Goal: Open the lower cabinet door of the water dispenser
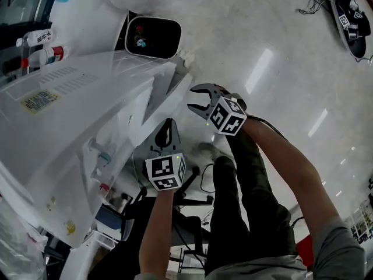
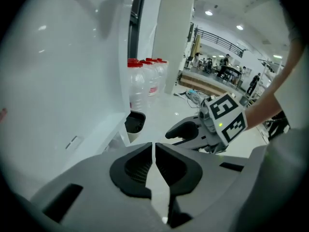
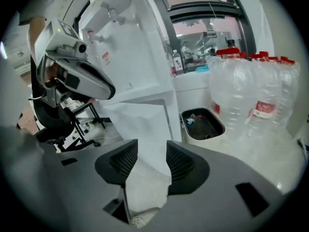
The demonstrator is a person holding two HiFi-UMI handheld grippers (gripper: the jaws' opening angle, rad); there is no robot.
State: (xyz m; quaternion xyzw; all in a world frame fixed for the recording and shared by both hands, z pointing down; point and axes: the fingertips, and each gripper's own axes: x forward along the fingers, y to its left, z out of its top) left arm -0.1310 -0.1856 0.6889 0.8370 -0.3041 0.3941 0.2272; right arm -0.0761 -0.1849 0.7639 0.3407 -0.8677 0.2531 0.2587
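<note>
Nearest us is our left tool. Its jaws are pressed together with nothing between them, so it grips nothing. It points down along the white water dispenser, whose body fills the space to its left. Just to its right and slightly ahead is our right tool. Its jaws stand well apart and are empty, with neither pad touching anything.

Straight ahead of the right tool's gap, and close to it, stands a flat white panel that we take to be the lower cabinet door. Its free edge lies just to the right of that gap. In the head view the same panel juts out from the dispenser's front, between the dispenser body and the tips of both tools. Past the door's edge, further to the right tool's right, are a small bin and a cluster of red-capped bottles, both well clear of the jaws.

We judge that the door already hangs swung out from the body, so the main step looks done or nearly so. No view shows the inside of the cabinet, so we cannot tell how wide it stands. If it needs more, the right tool is the one placed to catch the free edge and draw it further.
</note>
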